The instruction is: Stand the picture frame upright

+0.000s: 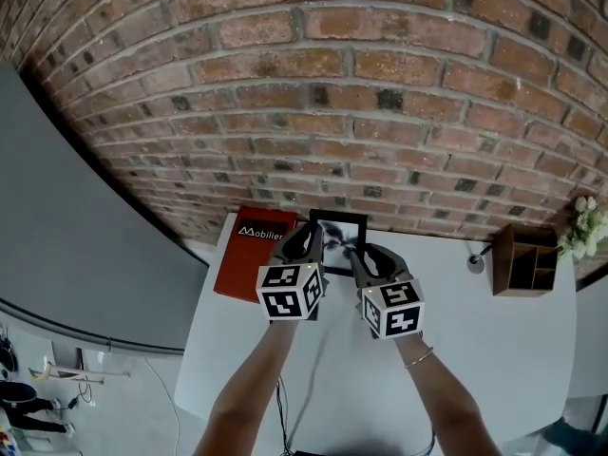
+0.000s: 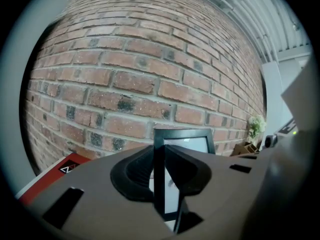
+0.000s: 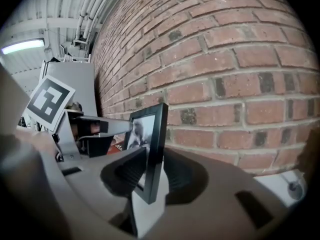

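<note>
We have the picture frame (image 1: pixel 337 236) between our two grippers at the far middle of the white table (image 1: pixel 513 350), close in front of the brick wall (image 1: pixel 380 84). It stands upright with its black border square to us and its photo facing us. From the head view we cannot tell whether its bottom edge rests on the table or hangs just above it. The left gripper (image 2: pixel 161 159) has its jaws closed to a narrow gap on the frame's left side rail, with the dark pads pressing the front and back of that rail. The right gripper (image 3: pixel 154 154) clamps the right side rail the same way, its jaws set a little wider, with the frame's thin edge running up between them. Both marker cubes sit side by side on the near side of the frame, our forearms reaching in from the near edge. A red box (image 1: pixel 249 255) printed "Mobilier" lies flat just left of the frame. A small wooden organiser (image 1: pixel 525 259) stands well to the right, with white flowers (image 1: pixel 587 221) beyond it at the far right. A grey panel (image 1: pixel 66 236) fills the left side.
</note>
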`<state>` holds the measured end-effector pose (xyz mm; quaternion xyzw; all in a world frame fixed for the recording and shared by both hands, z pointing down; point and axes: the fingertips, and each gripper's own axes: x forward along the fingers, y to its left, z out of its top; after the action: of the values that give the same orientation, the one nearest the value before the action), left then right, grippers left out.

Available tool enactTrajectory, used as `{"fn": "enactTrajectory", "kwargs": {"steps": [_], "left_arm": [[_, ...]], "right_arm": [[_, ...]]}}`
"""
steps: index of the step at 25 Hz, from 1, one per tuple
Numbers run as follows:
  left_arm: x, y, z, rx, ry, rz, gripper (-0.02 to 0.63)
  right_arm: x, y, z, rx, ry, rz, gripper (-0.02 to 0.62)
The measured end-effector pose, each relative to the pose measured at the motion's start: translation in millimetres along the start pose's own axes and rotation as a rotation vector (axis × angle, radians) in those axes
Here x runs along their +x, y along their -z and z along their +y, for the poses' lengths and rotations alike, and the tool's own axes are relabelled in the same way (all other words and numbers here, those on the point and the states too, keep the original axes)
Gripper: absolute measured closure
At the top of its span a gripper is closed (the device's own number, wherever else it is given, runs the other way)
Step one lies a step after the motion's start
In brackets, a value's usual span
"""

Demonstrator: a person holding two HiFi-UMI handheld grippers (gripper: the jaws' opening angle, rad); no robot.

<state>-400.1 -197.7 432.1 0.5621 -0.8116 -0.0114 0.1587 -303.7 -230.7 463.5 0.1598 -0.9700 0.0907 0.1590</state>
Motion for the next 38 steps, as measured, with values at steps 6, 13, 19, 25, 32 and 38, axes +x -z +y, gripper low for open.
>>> {"fn": "enactTrajectory", "kwargs": {"steps": [6, 13, 19, 25, 32, 38], "left_arm": [[24, 6, 20, -0.001, -0.015, 0.01, 0.545], [45, 17, 36, -0.011, -0.024, 0.017, 0.545], [58, 26, 43, -0.014, -0.016, 0.027, 0.545], [67, 28, 44, 0.013, -0.01, 0.018, 0.545], [74, 31, 44, 0.017, -0.008, 0.015, 0.543], [77, 30, 43, 0.034, -0.007, 0.012, 0.54]], "right_arm": [[34, 6, -9, 0.015, 0.01, 0.017, 0.483], [64, 16, -20, 0.044, 0.029, 0.017, 0.483], [78, 24, -25, 0.026, 0.049, 0.018, 0.483], [87, 29, -32, 0.027, 0.061, 0.023, 0.483], [92, 33, -37, 0.04, 0.063, 0.022, 0.483], [95, 34, -39, 0.048, 0.059, 0.023, 0.483]]}}
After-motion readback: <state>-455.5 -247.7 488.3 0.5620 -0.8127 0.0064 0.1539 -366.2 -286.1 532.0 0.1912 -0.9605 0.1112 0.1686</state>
